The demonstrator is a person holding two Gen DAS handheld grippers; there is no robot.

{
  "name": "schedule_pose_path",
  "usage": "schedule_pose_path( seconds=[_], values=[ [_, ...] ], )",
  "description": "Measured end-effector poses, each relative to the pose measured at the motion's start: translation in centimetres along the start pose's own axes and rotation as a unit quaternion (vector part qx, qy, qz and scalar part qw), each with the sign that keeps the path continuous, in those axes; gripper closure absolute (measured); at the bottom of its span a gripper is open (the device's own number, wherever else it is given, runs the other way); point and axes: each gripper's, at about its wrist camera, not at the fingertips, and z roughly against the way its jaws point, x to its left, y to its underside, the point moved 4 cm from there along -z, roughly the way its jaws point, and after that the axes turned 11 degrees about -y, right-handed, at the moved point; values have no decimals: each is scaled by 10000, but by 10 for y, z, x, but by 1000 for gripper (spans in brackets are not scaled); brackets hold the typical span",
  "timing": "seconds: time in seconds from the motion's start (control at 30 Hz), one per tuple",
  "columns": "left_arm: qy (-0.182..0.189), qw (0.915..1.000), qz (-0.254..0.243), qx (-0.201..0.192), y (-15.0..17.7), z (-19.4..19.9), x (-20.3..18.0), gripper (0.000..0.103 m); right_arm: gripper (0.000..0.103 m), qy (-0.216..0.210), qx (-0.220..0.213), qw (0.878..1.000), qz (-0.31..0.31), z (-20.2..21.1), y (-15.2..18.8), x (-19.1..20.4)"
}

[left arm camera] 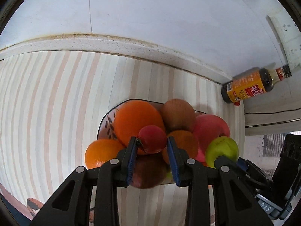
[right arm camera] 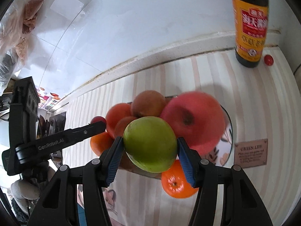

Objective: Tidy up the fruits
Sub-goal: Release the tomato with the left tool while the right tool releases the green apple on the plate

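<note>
A patterned plate (left arm camera: 106, 124) on the striped table is piled with fruit: a big orange (left arm camera: 135, 120), a brown fruit (left arm camera: 177, 114), a pink-red apple (left arm camera: 210, 128), smaller oranges (left arm camera: 101, 152). My left gripper (left arm camera: 151, 144) is shut on a small red tomato (left arm camera: 153, 141) over the pile. My right gripper (right arm camera: 150, 146) is shut on a green fruit (right arm camera: 150, 143) above the plate (right arm camera: 226, 141); it also shows in the left wrist view (left arm camera: 222, 148). The apple (right arm camera: 193, 120) lies just behind it. An orange (right arm camera: 175, 180) sits at the plate's near edge.
A dark sauce bottle (right arm camera: 249, 22) with an orange label stands at the back wall, a small red tomato (right arm camera: 268, 59) beside it. A brown "GREEN LIFE" tag (right arm camera: 250, 153) lies right of the plate. The white wall ledge (left arm camera: 131, 43) runs behind.
</note>
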Motion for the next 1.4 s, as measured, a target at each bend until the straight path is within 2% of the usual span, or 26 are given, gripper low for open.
schedule_pose_path(
  seconds=[0.13,0.53,0.7,1.0,1.1,1.13,1.2,1.27,1.33,1.4],
  values=[
    [119,9997,89,195,0,-9,5,73,43,170,132,9996,178,-8,-6,6],
    [179,9986,86,484,30,-24,9,71,42,473,291,9969,566,-15,12,11],
    [-17,9984,45,560,34,-23,6,70,42,554,188,9959,683,-15,16,13],
    [-253,9986,-188,432,40,-21,-1,65,41,733,118,9938,825,-19,26,16],
    [-219,9987,-253,394,41,-17,-3,57,38,723,130,9942,781,-19,26,16],
    [-193,9988,-258,370,41,-15,-3,50,28,744,115,9942,769,-19,25,17],
    [-232,9991,-262,231,40,-6,-2,41,14,862,-11,9934,761,-13,23,18],
    [-312,9991,-286,94,37,2,0,15,13,880,-97,9931,765,-6,20,20],
    [-396,9987,-313,-91,35,13,3,13,12,929,-161,9932,690,1,18,19],
    [-516,9977,-365,-228,36,22,5,13,7,1023,-273,9925,605,12,17,17]
  ],
)
